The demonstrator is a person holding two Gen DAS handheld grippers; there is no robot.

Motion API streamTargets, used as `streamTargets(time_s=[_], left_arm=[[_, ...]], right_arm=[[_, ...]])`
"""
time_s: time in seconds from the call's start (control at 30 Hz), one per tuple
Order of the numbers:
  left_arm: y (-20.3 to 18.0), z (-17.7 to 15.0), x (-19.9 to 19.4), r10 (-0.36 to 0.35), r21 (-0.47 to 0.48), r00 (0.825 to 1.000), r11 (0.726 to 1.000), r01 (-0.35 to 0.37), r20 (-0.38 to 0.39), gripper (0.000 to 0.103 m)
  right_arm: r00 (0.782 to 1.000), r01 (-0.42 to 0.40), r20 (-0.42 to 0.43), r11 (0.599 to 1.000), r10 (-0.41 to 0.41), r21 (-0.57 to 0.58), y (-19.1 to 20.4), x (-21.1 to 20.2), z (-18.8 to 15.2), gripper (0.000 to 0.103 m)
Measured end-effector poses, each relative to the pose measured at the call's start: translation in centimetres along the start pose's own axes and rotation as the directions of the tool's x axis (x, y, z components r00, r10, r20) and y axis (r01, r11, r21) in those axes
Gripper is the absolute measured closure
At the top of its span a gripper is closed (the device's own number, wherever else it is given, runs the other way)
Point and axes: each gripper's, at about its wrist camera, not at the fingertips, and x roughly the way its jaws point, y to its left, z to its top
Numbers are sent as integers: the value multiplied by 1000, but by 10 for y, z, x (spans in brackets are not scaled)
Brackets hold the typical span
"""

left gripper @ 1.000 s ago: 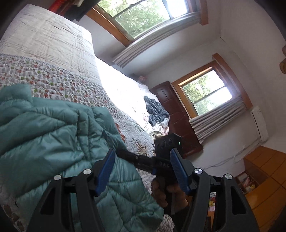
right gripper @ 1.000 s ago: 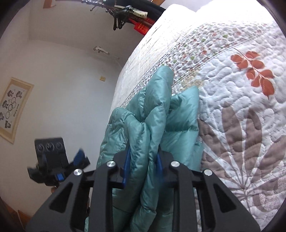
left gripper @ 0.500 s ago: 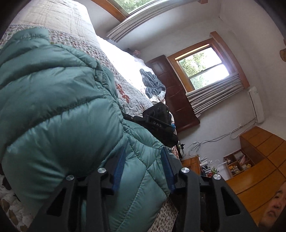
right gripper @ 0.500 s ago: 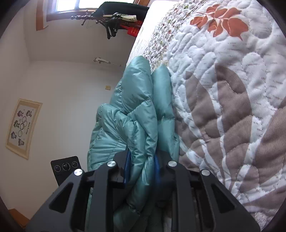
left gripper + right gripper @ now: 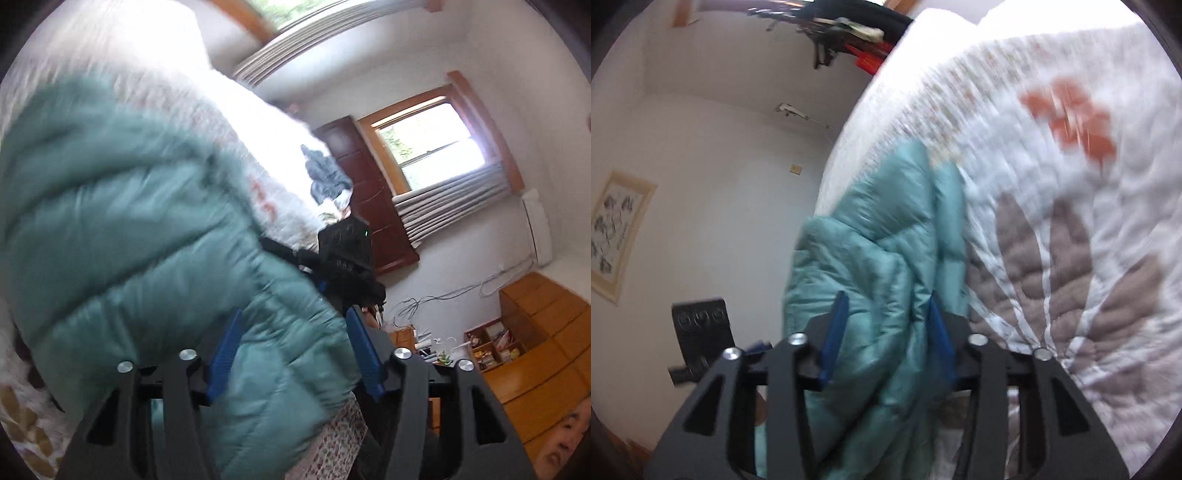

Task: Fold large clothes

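- Left wrist view: I see my left gripper [image 5: 293, 354] at the bottom of the frame, its blue pads set moderately apart with a thick fold of the teal puffer jacket [image 5: 122, 236] bulging between them; through the blur I cannot tell whether the pads press the fabric or merely flank it; the jacket fills the left and centre, lying on the quilted bedspread [image 5: 236, 122], which runs to the upper left
- Same view: the right gripper [image 5: 343, 254] shows as a black block at centre right, just at the jacket's far edge; a dark garment [image 5: 325, 177] lies further up the bed; a window [image 5: 436, 144] sits upper right and wooden drawers [image 5: 546, 332] lower right
- Right wrist view: my right gripper [image 5: 886, 332] has its blue pads fairly narrow, pinching a bunched ridge of the jacket [image 5: 886, 240] in the lower centre; the jacket hangs along the bed's edge; the bedspread [image 5: 1052, 221] with its orange and brown leaf print fills the right; the left gripper [image 5: 701, 325] is a black shape lower left, and a framed picture [image 5: 617, 232] hangs at the left edge
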Motion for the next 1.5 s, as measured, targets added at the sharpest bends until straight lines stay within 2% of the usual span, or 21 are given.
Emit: streamTargets(time_s=[0.1,0.17,0.23,0.27,0.33,0.4,0.47,0.63,0.73,0.77,0.83,0.87,0.93,1.0,1.1,1.17,1.23,1.3,1.37,1.43,1.5], left_arm=[[5,30,-6,74,0,997,997,-74,17,36],[21,45,0,100,-44,995,994,-100,1,36],[41,56,12,122,-76,992,989,-124,-26,37],[49,60,21,144,-86,989,985,-147,-38,37],[63,63,38,177,-104,982,978,-183,-59,41],[77,62,45,181,-125,981,974,-189,-74,44],[82,61,53,172,-129,982,975,-182,-83,46],[95,61,65,191,-147,977,968,-203,-94,58],[101,60,62,211,-174,973,959,-225,-92,65],[99,61,60,224,-176,970,955,-237,-90,64],[84,60,49,249,-165,966,952,-257,-66,46],[73,59,38,257,-151,966,954,-259,-31,43],[45,52,14,231,-90,972,970,-227,33,35],[20,36,-4,178,-28,983,984,-177,42,32],[0,-12,-11,100,48,994,994,-98,-36,32],[2,-40,-5,87,51,992,995,-83,-89,32],[11,-60,5,100,49,987,994,-94,-123,32],[12,-62,0,97,44,991,995,-94,-93,32],[8,-61,-16,10,14,999,1000,-9,-33,31],[-2,-63,-27,-54,28,999,998,54,-8,28],[-13,-67,-25,-84,57,996,995,85,-29,27]], right_arm=[[997,39,68,987,-29,-154,54,-32,-3,56],[1000,10,24,957,-3,-290,93,-38,-22,57],[998,51,-15,906,-63,-421,118,-27,-46,61],[995,71,-34,890,-97,-450,120,-21,-56,67],[984,113,-67,876,-163,-470,108,-7,-74,70],[969,196,-37,846,-246,-495,88,1,-86,73],[970,191,-45,868,-237,-459,70,3,-90,73],[965,215,-35,860,-260,-462,61,17,-102,73],[966,210,-48,875,-255,-436,54,19,-103,73],[962,217,-54,874,-266,-434,56,18,-102,73],[961,221,-64,884,-270,-412,68,9,-97,71],[969,204,-49,893,-243,-401,76,-3,-96,69],[979,181,-8,895,-202,-409,91,-22,-95,65],[984,159,-9,893,-179,-421,99,-31,-102,59],[972,191,-42,877,-233,-441,91,-19,-113,58],[958,221,-72,877,-277,-427,73,-4,-114,59],[960,202,-96,890,-262,-409,72,-3,-111,57],[980,126,-95,918,-173,-377,85,-15,-92,57],[994,69,-57,941,-93,-332,96,-26,-60,57],[997,54,-40,955,-69,-293,101,-20,-29,56],[997,50,-43,970,-62,-239,94,-4,2,56]])
